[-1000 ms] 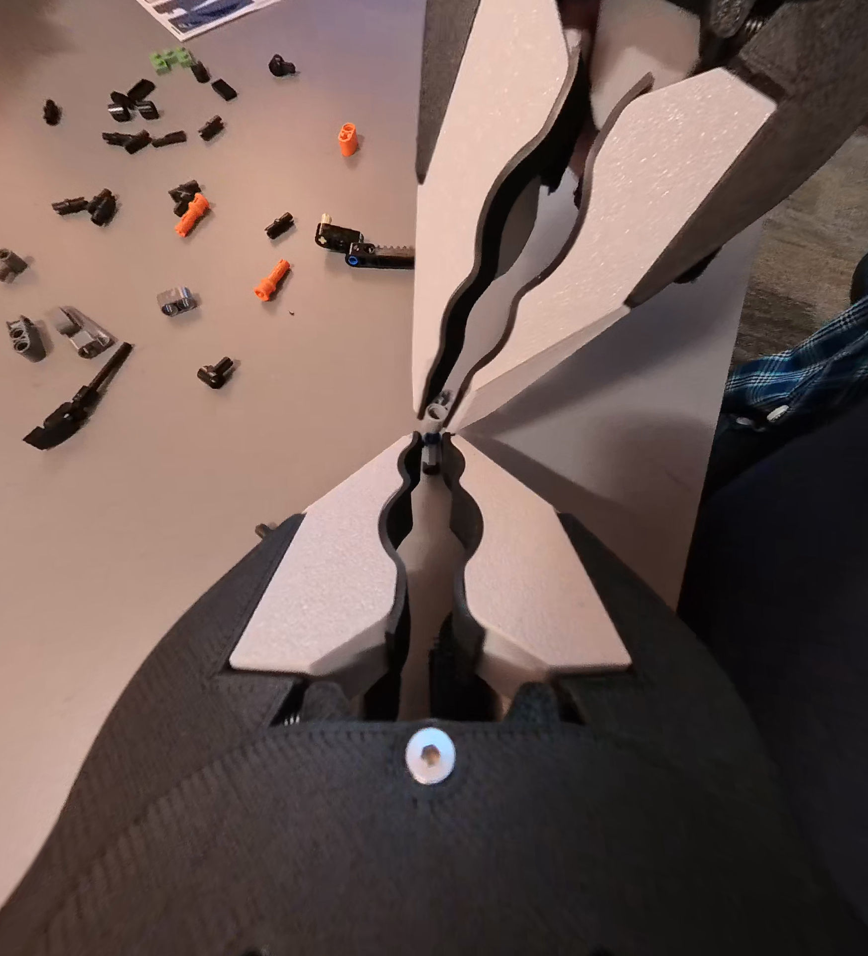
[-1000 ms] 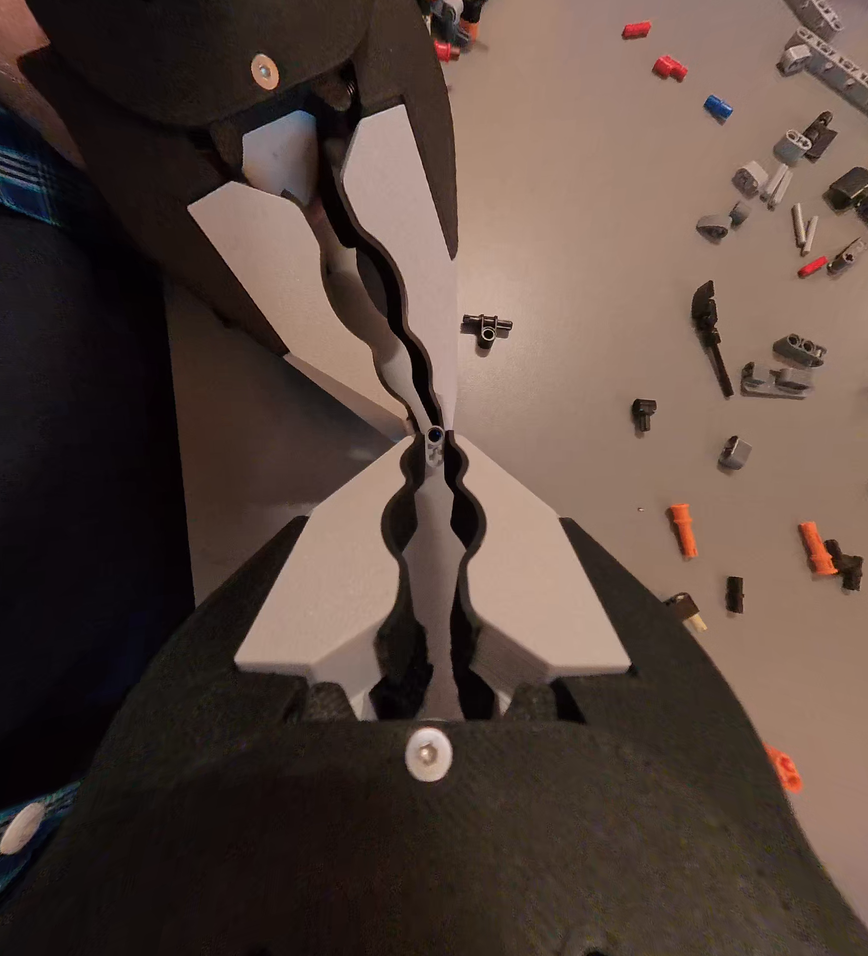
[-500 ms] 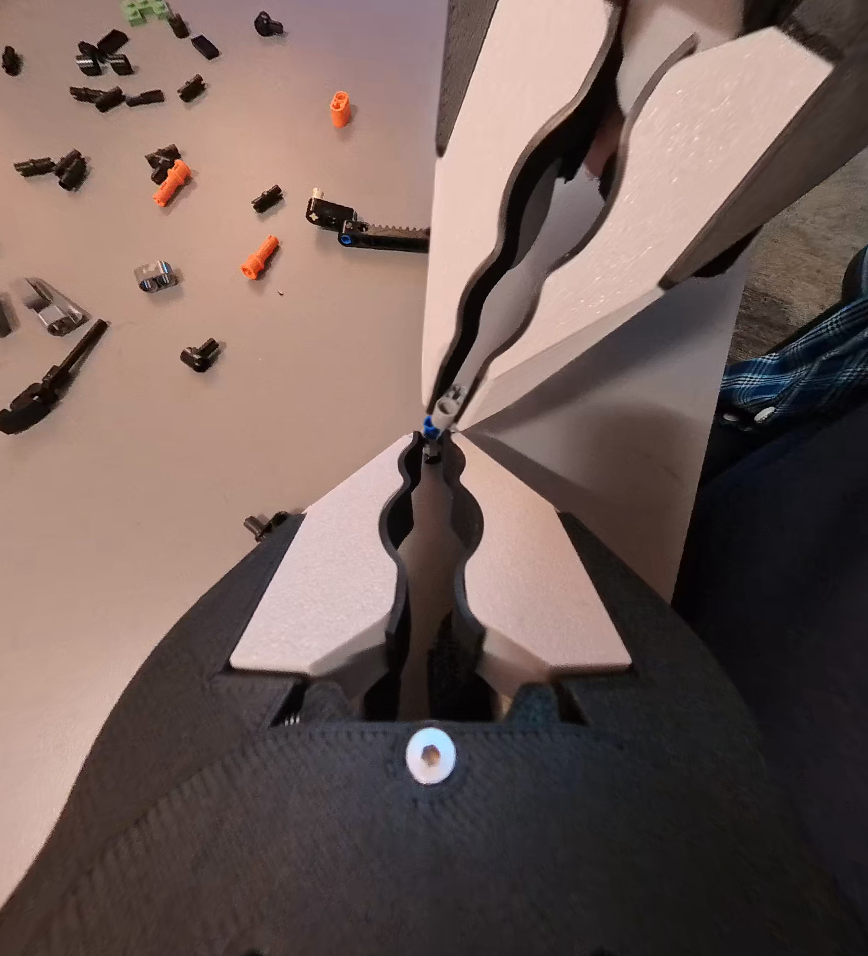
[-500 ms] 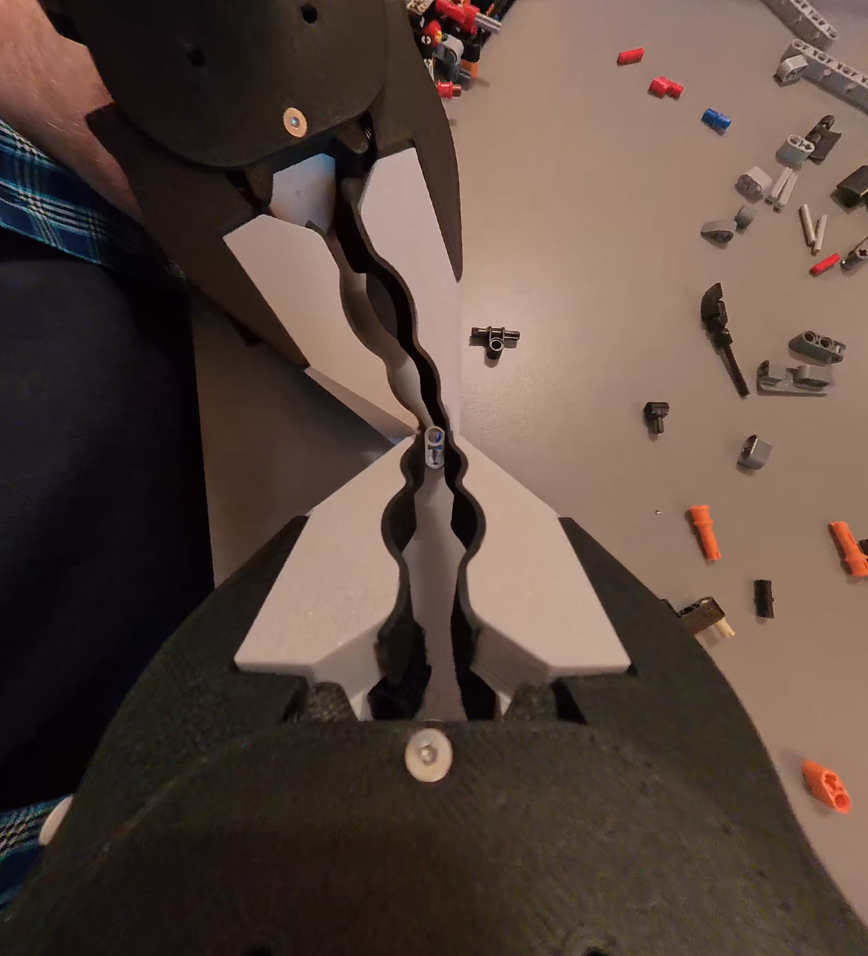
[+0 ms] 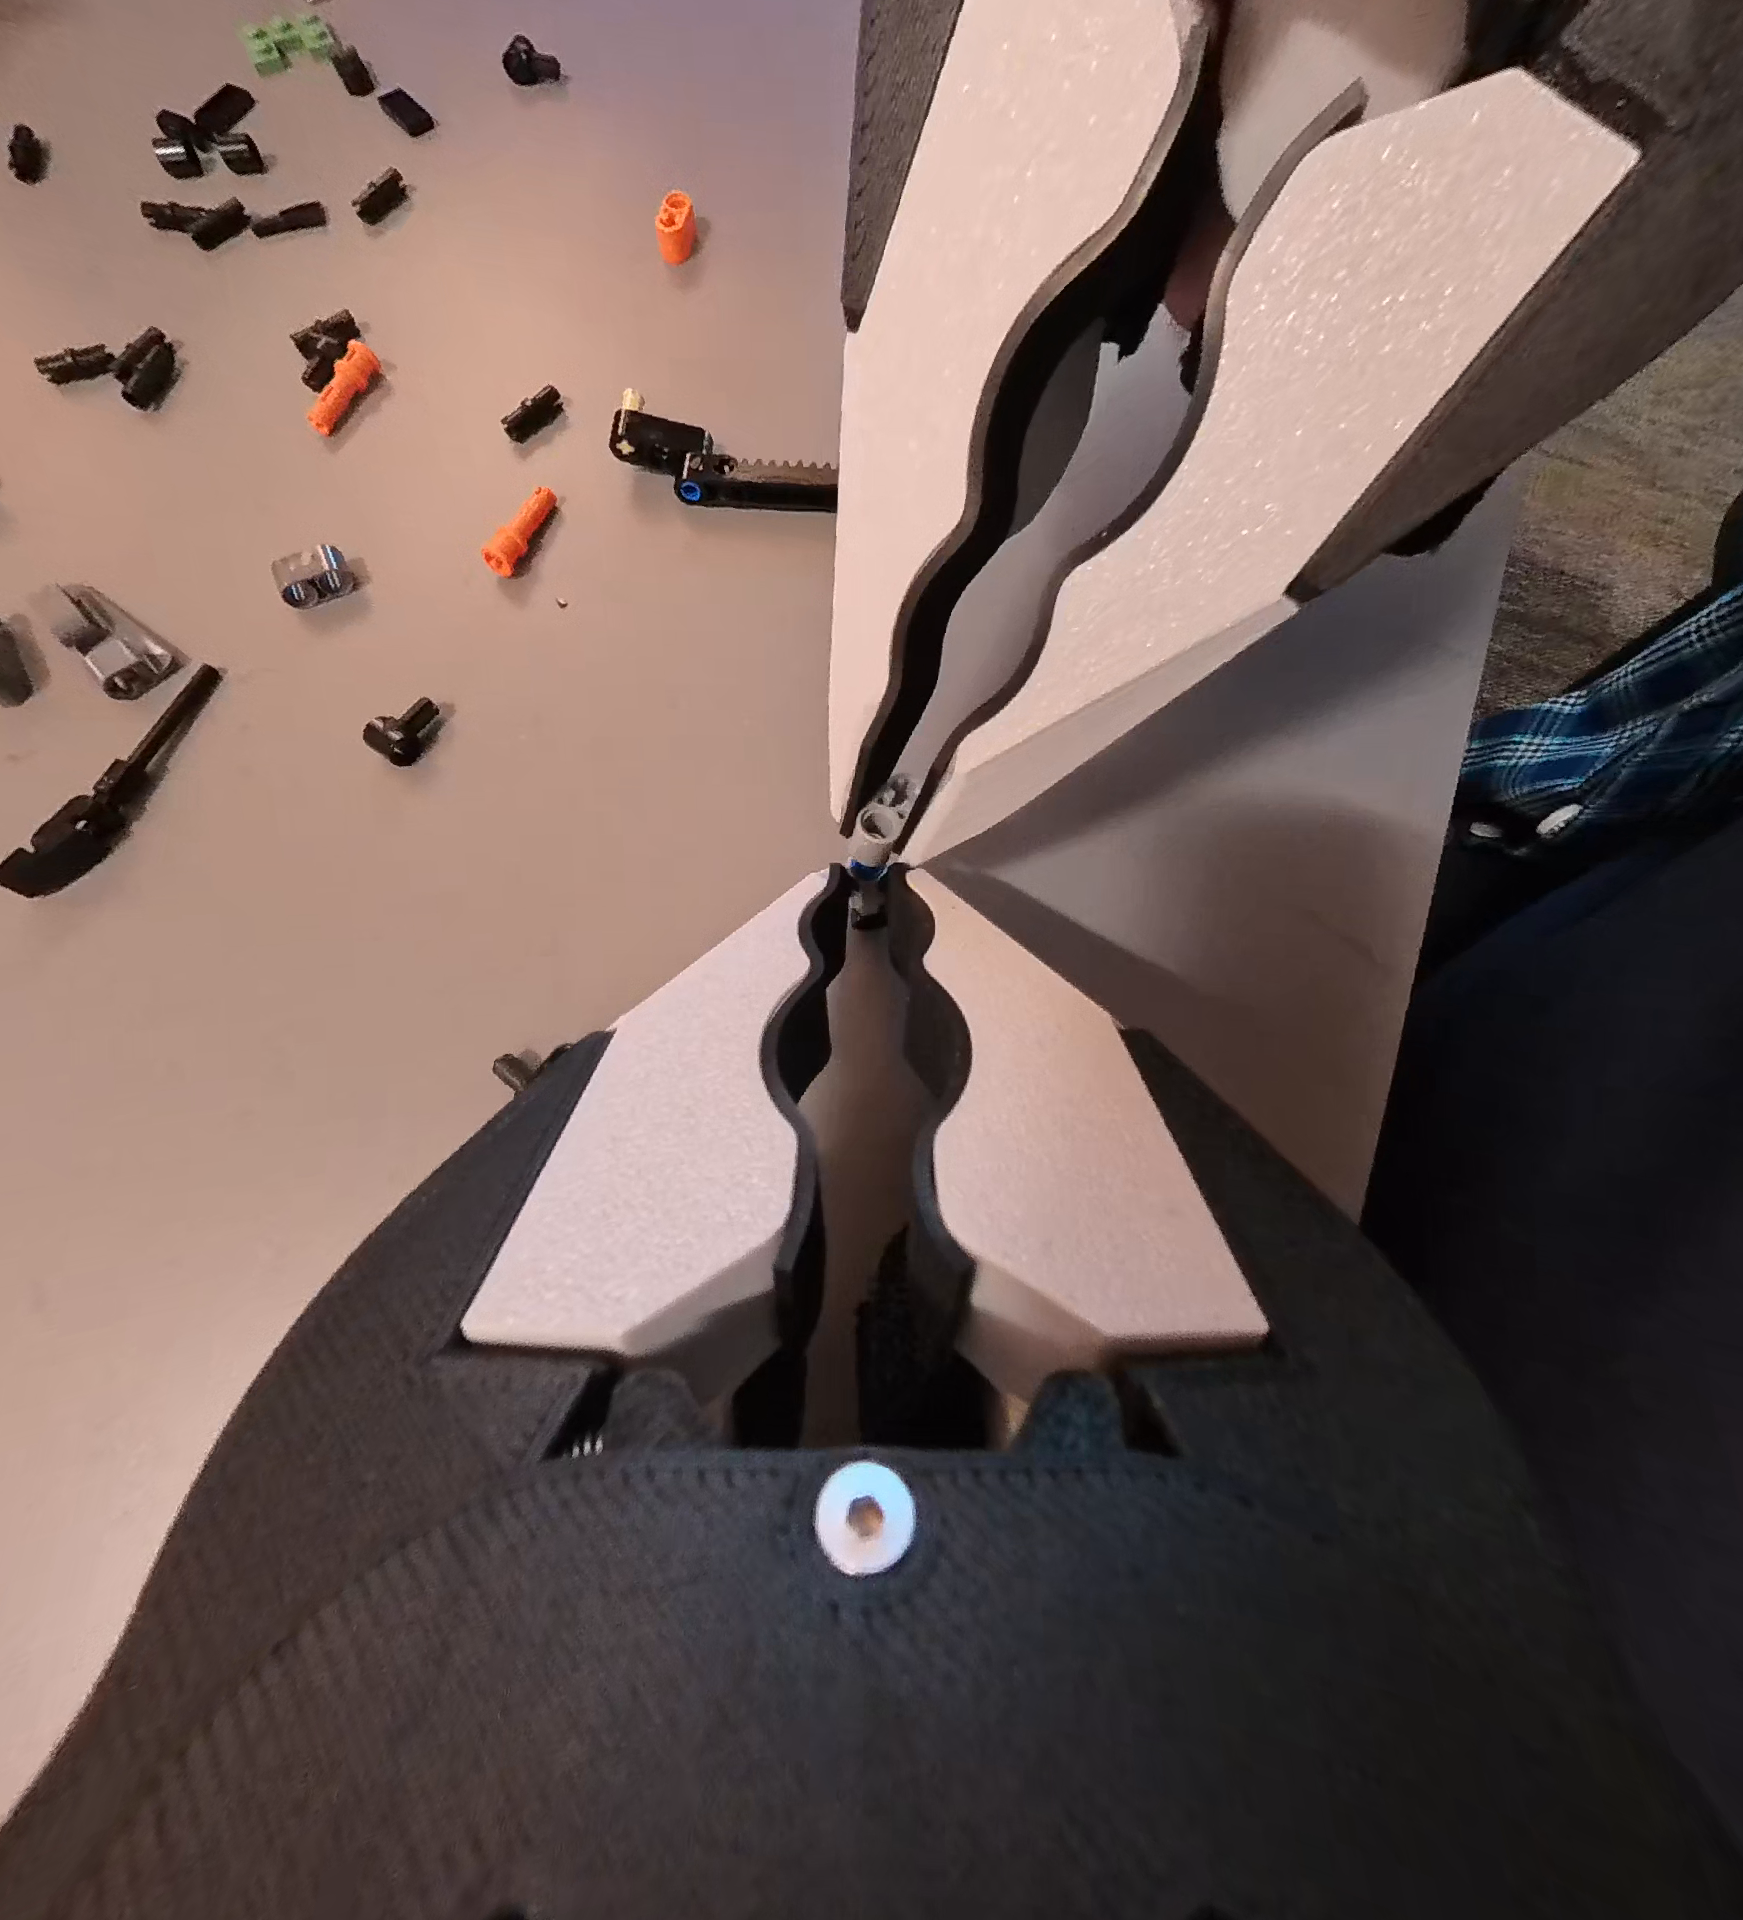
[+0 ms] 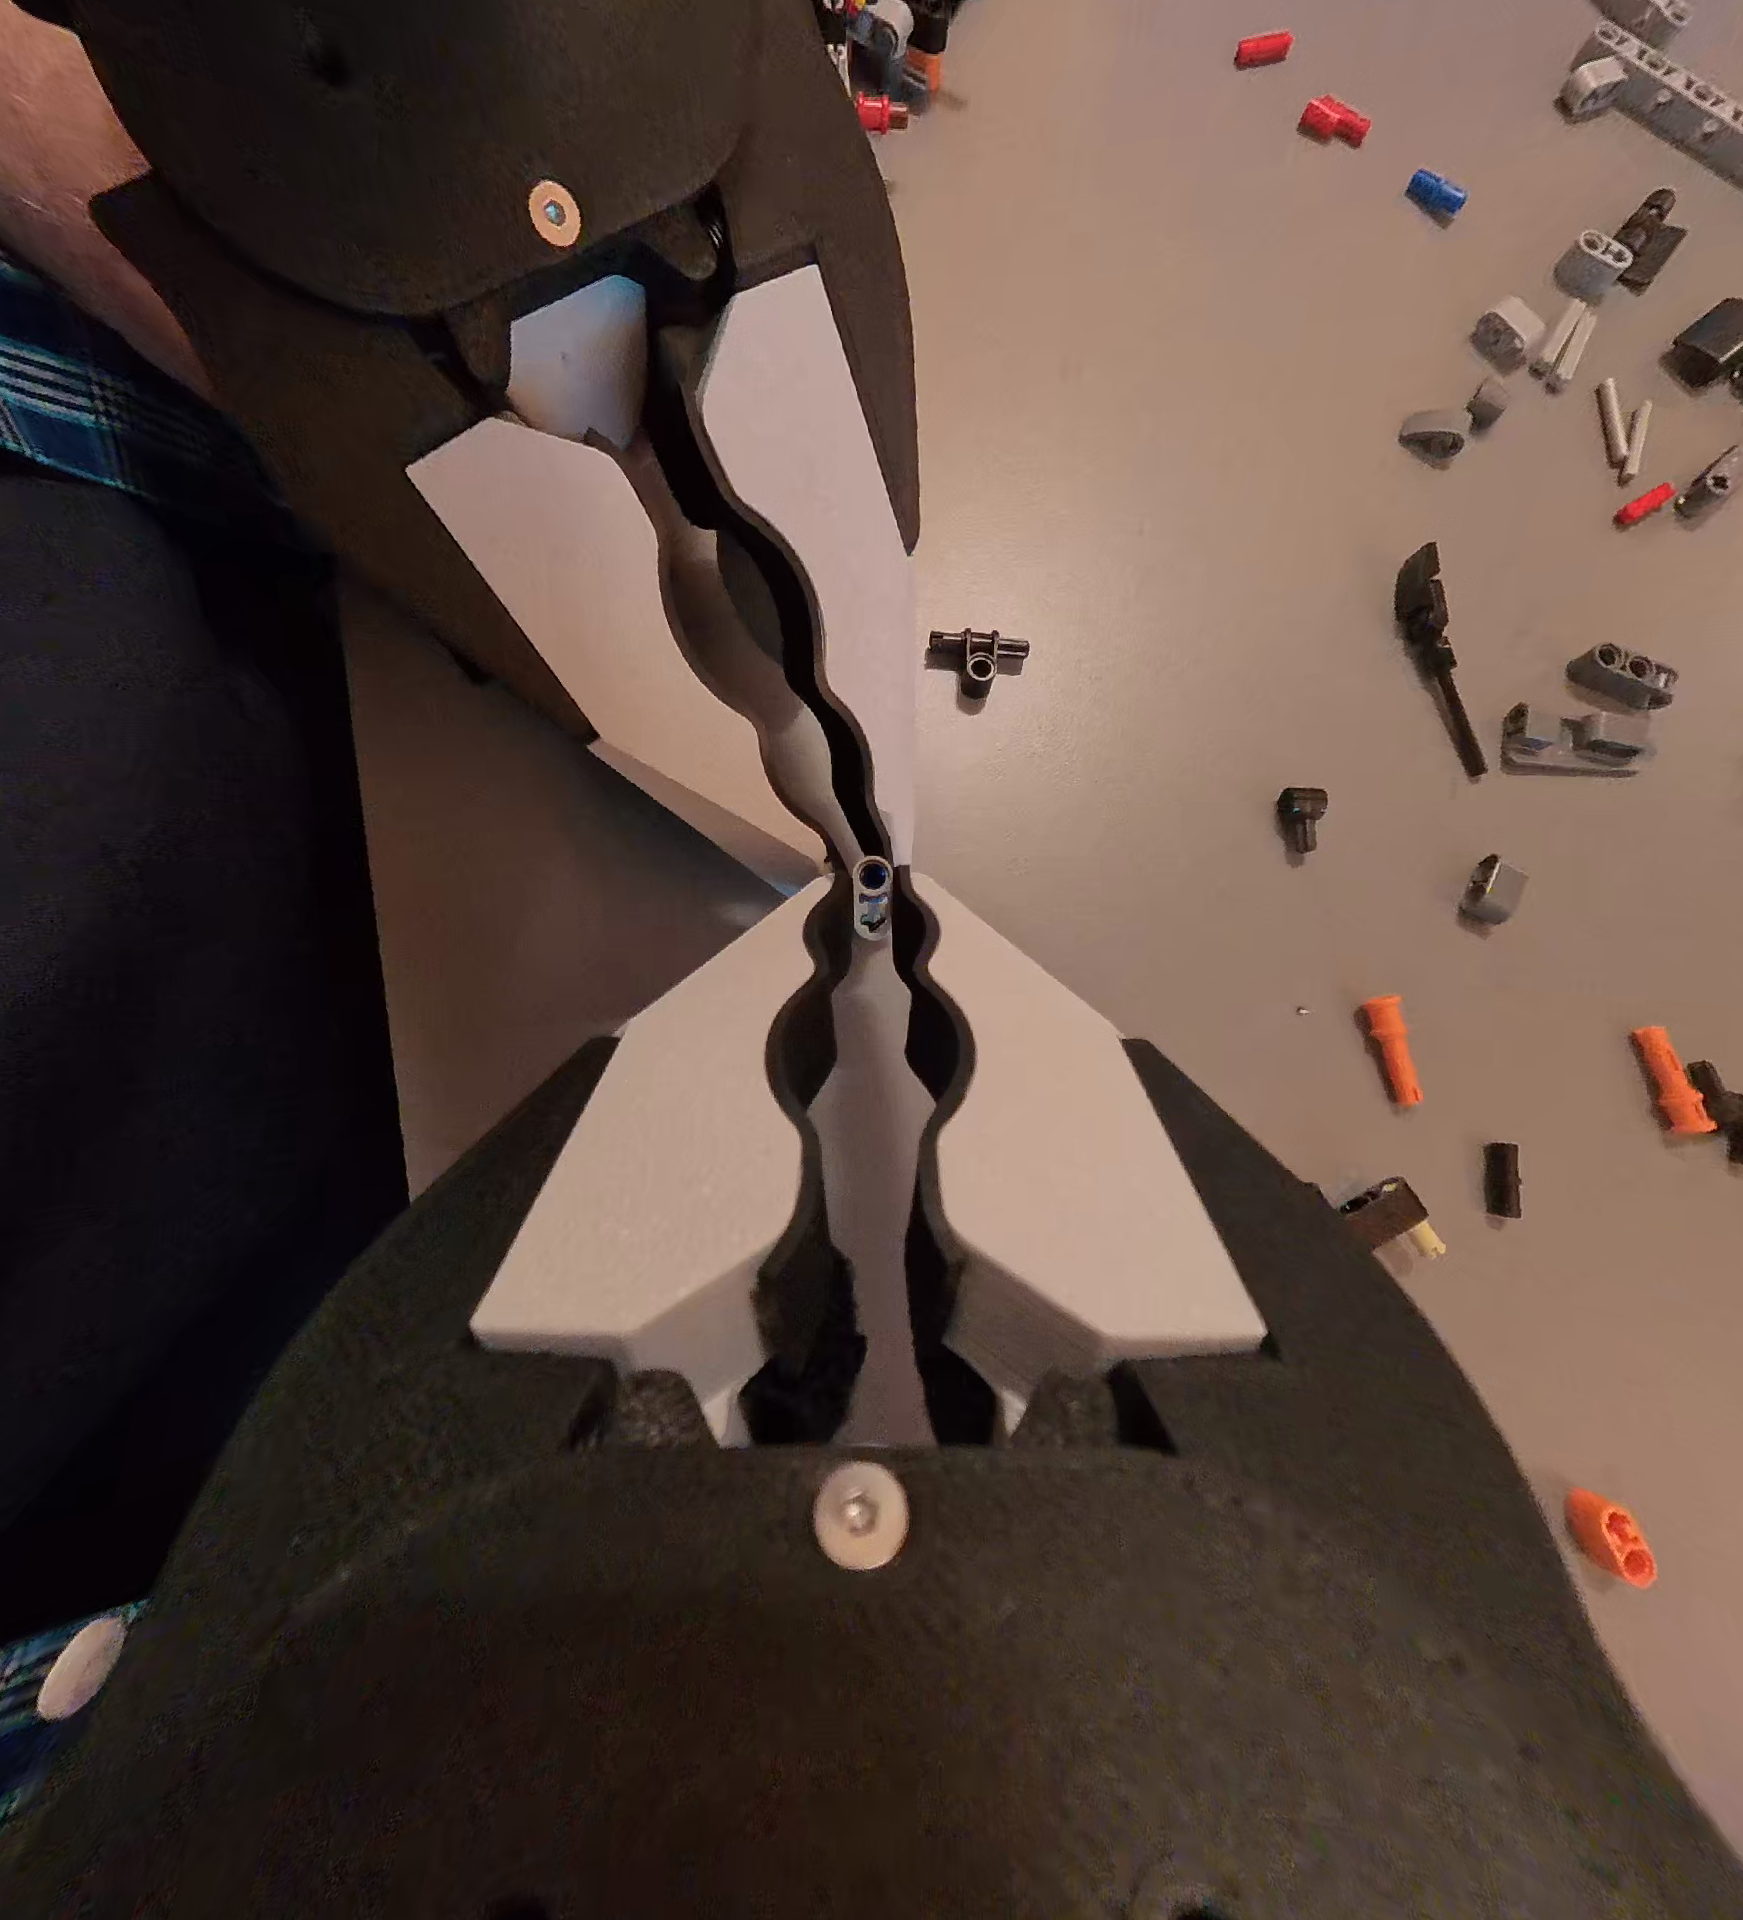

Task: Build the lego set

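Both grippers meet tip to tip above the table's near edge. My left gripper (image 5: 867, 899) is shut on a small pin with a blue collar (image 5: 865, 871). My right gripper (image 6: 872, 914) is shut on a small grey two-hole connector (image 6: 872, 904). The pin's blue end shows inside the connector's upper hole (image 6: 874, 876). In the left wrist view the right gripper (image 5: 893, 800) reaches in from above, with the grey connector (image 5: 882, 821) tilted on the pin. In the right wrist view the left gripper (image 6: 872, 847) comes in from the upper left.
Loose parts lie scattered on the beige table (image 5: 327, 1039): orange pins (image 5: 521, 532), a black toothed rack piece (image 5: 742, 483), a black curved piece (image 5: 98, 795), a long grey beam (image 6: 1708, 125), red pins (image 6: 1334, 117), a black cross connector (image 6: 978, 655). A person's plaid sleeve (image 5: 1656, 717) is beside the table edge. The tips of both grippers are at nearly the same place. The long grey beam (image 6: 1708, 125) is about equally far from each gripper, around 35 cm.
The grey connector has tilted and drawn back a little, so the pin's blue collar now shows between the two sets of tips. Both grippers have shifted slightly and stay shut.
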